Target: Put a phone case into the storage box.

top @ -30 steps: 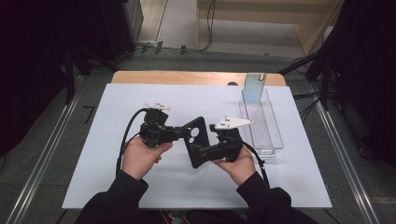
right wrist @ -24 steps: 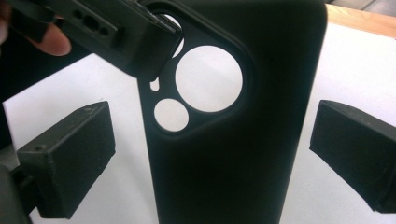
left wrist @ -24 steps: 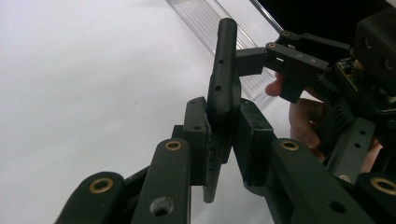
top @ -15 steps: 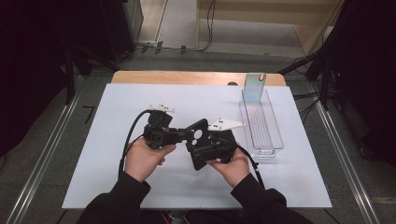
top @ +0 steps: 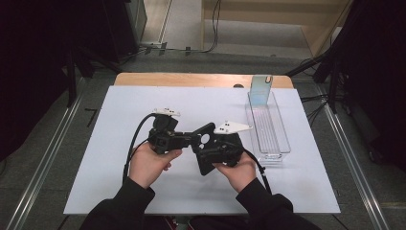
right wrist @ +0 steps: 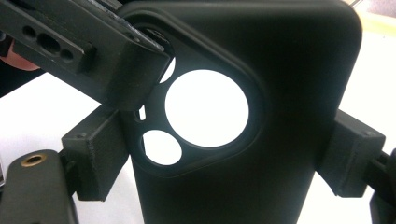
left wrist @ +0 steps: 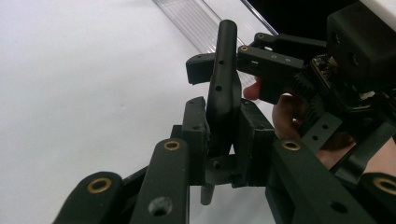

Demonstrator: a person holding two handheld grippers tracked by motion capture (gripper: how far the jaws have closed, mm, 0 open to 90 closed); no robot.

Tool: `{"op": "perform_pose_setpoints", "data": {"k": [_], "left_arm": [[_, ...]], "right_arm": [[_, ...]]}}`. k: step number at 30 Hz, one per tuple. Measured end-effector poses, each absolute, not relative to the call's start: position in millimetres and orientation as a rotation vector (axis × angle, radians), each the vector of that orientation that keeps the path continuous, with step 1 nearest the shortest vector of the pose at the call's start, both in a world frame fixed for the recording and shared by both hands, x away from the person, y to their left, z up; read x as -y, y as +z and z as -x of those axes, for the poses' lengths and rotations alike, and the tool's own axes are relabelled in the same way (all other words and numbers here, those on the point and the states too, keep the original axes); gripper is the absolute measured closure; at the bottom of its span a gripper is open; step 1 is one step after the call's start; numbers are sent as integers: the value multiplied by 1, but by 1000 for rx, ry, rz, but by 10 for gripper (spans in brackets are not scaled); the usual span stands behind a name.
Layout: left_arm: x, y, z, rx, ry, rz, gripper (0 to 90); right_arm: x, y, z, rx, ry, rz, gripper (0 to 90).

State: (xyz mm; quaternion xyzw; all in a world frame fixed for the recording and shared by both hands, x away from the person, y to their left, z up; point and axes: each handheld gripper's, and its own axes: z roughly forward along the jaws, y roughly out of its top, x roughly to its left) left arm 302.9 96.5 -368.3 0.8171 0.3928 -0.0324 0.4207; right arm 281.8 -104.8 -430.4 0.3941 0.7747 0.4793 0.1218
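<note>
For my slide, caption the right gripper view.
Black phone case with round camera holes, spanned across its width by the right tool, the left tool's jaw gripping its top corner.

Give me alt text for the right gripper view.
A black phone case with round camera cutouts stands upright between the right gripper pads, whose jaws have just been closing across its width. The left gripper clamps its top corner, over a white table.

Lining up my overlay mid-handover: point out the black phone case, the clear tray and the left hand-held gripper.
black phone case (right wrist: 299, 93): right gripper view, flat back panel.
clear tray (top: 268, 132): high view, ribbed floor.
left hand-held gripper (left wrist: 224, 128): left gripper view, midway between its fingertips.
</note>
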Motion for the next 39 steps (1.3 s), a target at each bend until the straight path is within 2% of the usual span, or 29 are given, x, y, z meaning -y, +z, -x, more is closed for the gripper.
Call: {"op": "perform_pose_setpoints", "data": {"k": [8, 15, 26, 34, 39], "left_arm": [[-101, -357, -300, -966, -104, -2013, 513], [-113, -352, -299, -902, -130, -1971, 365], [-126, -370, -297, -771, -110, -2089, 322], [-132, -399, -297, -759, -137, -2108, 321], [-136, -412, -294, -709, -90, -2152, 321]], "right_arm": [[110, -430, -285, -2267, 1395, -1165, 133], [123, -426, -290, -2269, 1410, -1181, 133], [140, -419, -297, -2312, 1445, -1161, 133], [150, -413, -299, -2338, 1476, -1131, 133], [155, -410, -299, -2346, 1487, -1111, 133]]}}
